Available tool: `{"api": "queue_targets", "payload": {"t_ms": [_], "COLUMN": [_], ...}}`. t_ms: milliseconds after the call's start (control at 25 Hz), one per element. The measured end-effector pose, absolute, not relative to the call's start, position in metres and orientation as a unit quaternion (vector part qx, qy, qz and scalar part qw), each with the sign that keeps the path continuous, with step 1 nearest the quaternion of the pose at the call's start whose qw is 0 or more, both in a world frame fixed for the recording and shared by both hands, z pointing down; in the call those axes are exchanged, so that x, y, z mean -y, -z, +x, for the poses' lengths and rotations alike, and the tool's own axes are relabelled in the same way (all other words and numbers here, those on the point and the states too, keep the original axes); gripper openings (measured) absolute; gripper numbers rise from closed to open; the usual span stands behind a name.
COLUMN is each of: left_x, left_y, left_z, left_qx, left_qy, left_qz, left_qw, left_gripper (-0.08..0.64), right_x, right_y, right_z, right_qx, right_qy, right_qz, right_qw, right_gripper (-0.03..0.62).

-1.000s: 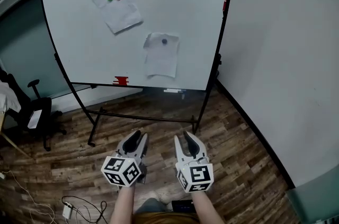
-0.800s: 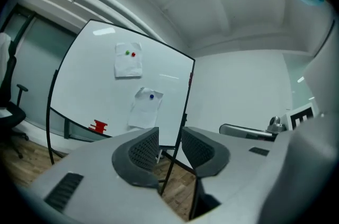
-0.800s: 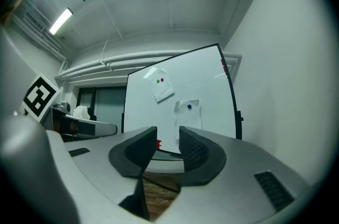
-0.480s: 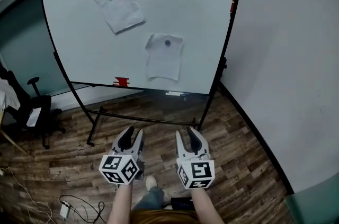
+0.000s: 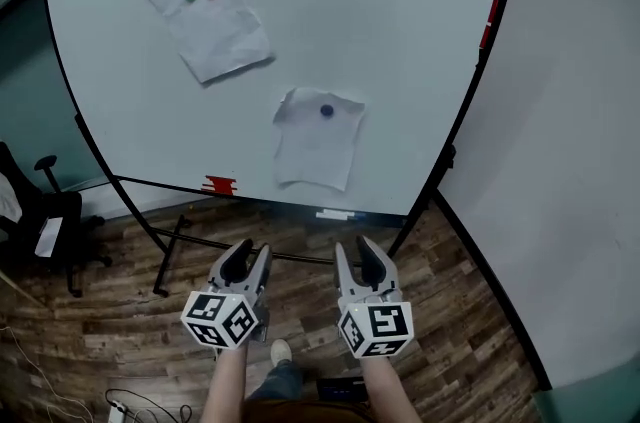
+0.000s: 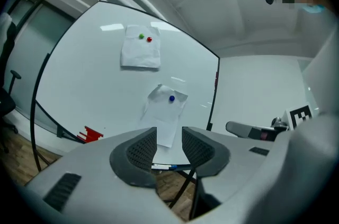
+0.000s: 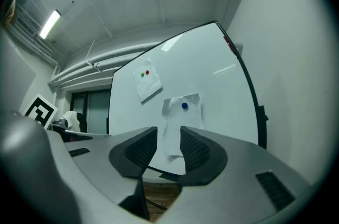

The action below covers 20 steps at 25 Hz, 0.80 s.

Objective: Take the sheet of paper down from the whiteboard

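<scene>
Approach step. Lower sheet of paper (image 5: 318, 146) hangs on whiteboard (image 5: 400, 31) under blue magnet (image 5: 327, 111), untouched, well ahead. Left tool (image 5: 251, 253), right tool (image 5: 355, 249): jaws just opened, apart, nothing between. Next, likely: close in, free magnet, pinch sheet edge.

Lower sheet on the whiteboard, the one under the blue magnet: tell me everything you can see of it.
The lower sheet is plain white paper, portrait, hanging nearly straight with a slight tilt. It is wrinkled, and its top edge is crumpled and uneven. One round blue magnet near the top centre pins it flat to the whiteboard, low and centre, below and right of the upper sheet. Nothing else touches it.
</scene>
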State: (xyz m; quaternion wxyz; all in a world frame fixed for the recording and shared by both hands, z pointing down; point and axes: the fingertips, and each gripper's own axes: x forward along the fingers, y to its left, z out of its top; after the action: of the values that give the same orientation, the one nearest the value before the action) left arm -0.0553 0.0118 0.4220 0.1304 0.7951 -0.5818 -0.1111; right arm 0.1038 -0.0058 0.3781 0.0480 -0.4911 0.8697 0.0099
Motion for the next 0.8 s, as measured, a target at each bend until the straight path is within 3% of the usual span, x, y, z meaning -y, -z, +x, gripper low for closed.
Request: {"api": "queue_targets", "payload": {"t_ms": [440,800], "left_x": [0.167,0.236], "left_y": [-0.408,-0.426], "left_z": [-0.108,-0.100], "left_qx": [0.543,0.497], "left_qy": [0.101,0.093], "left_qz": [0.824,0.852], "left_qw": [0.128,0.137], "left_gripper": [0.121,0.121], "right_x": [0.181,0.235], "right_y": [-0.352,-0.351], "right_z": [0.047,0.035], "right_qx": [-0.843,-0.820], "right_qy": [-0.051,-0.084], "right_qz": [-0.535,-0.567], "right_qw": [0.034,0.003], "right_gripper": [0.133,0.133]}}
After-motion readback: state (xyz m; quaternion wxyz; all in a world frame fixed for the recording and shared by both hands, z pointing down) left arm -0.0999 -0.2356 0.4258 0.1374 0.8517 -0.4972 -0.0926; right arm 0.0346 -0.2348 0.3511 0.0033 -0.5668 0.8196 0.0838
